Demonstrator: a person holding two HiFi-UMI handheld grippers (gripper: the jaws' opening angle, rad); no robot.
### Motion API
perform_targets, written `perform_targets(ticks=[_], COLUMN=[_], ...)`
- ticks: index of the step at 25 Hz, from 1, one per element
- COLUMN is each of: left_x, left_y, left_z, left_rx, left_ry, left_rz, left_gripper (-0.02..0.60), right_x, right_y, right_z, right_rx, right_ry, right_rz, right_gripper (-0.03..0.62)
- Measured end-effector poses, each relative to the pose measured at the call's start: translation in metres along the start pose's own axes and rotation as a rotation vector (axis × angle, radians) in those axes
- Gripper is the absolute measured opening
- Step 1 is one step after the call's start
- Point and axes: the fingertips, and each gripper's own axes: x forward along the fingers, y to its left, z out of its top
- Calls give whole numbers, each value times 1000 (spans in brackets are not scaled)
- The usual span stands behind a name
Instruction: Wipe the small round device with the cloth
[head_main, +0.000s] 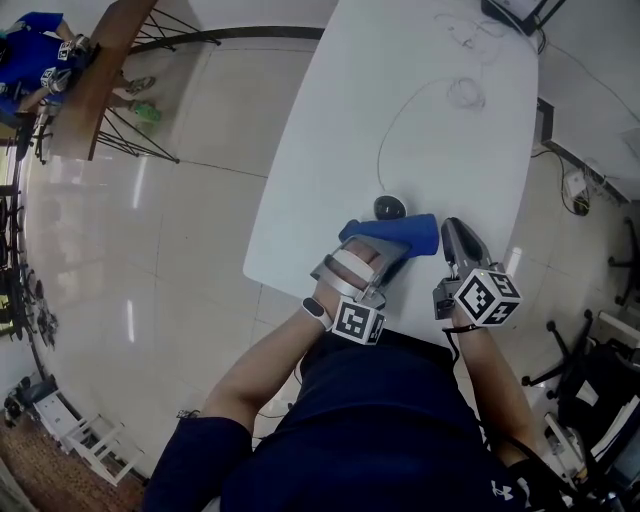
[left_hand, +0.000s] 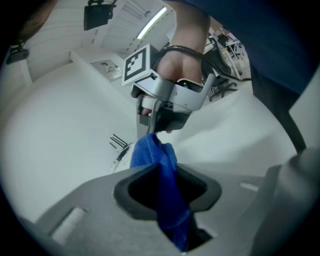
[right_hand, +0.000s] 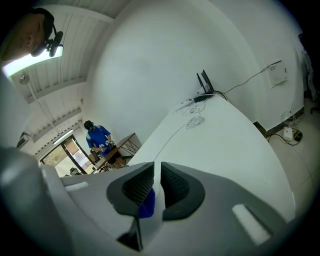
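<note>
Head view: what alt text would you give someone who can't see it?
Seen from above, a person holds a blue cloth between the left gripper and right gripper, each clamped on it, at the near edge of a white table. A small round device sits just beyond.

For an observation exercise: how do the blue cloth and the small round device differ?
The cloth is blue and bunched; the device is dark and round. The cloth is held up between the left gripper and the right gripper; the device lies on the table, in neither gripper. Both are near the table's near edge.
</note>
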Motion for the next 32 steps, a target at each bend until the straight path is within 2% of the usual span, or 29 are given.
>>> perform_targets(ticks=[3, 8, 10, 11, 13, 15, 17, 19, 21, 23, 26, 28, 30, 32], left_x=[5, 20, 27, 30, 35, 35, 30, 16, -5, -24, -50, -64, -65, -53], left_y=[-14, -40, -45, -49, -54, -46, -23, 5, 33, 59, 101, 127, 140, 136], left_z=[-2, -12, -16, -19, -25, -26, -23, -17, -5, 3, -5, -22, -39, -50], left_rx=[3, -41, -90, -149, -349, -616, -898, -1147, -1315, -1404, -1503, -1493, -1395, -1222], left_ry=[11, 46, 68, 87, 137, 154, 118, 43, -43, -124, -216, -202, -104, 26], left_rz=[-34, -116, -147, -175, -254, -301, -294, -267, -246, -206, -57, 72, 137, 91], left_gripper=[112, 112, 112, 112, 112, 112, 109, 103, 98, 97, 94, 94, 92, 92], right_x=[1, 3, 2, 1, 0, -1, -5, -11, -17, -22, -25, -26, -27, -29], right_y=[-3, -9, -9, -9, -7, -5, -2, 2, 4, 3, 3, 2, 2, 2], right_z=[-3, -9, -10, -10, -11, -12, -11, -8, -2, 3, 8, 9, 9, 7], right_rx=[9, 14, 17, 18, 21, 26, 29, 32, 41, 48, 56, 64, 68, 77], right_ry=[3, 17, 16, 14, 13, 12, 3, -12, -30, -47, -66, -72, -74, -76], right_rz=[-8, -28, -30, -28, -24, -17, -11, -8, -9, -13, -14, -11, -11, -13], right_gripper=[48, 48, 48, 48, 46, 44, 43, 41, 38, 35, 34, 34, 34, 34])
